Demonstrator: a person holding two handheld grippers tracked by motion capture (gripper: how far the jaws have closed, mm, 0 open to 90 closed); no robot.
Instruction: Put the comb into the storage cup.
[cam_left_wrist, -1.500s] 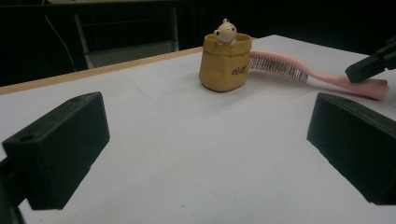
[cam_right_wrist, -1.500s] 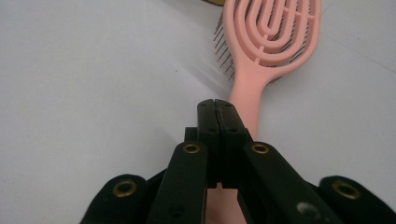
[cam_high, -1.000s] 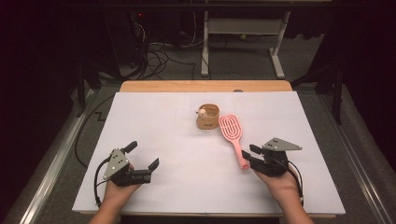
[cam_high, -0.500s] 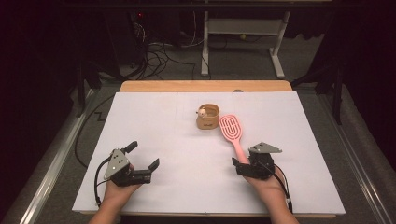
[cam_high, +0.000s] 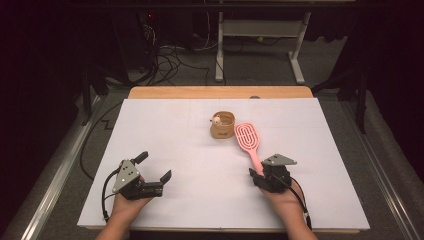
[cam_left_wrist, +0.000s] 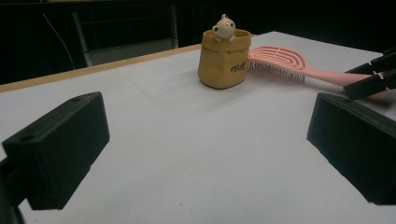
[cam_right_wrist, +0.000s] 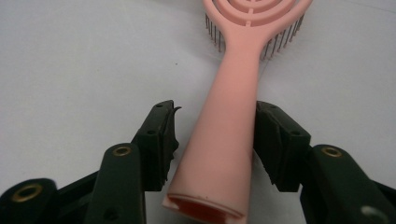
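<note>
Now the right claw (cam_right_wrist: 215, 140) straddles the pink hairbrush (cam_right_wrist: 233, 135) handle, jaws narrow, one touching, a gap beside the other. Ahead lies its head. Left claw (cam_high: 152, 172) rests wide on the desk (cam_high: 200, 165).

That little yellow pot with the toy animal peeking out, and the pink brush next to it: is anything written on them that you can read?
Pot: dark writing on its front, perhaps "Will", too blurred to read surely.
Brush: no writing to be seen.
Left gripper and right gripper: no labels to be seen.
</note>
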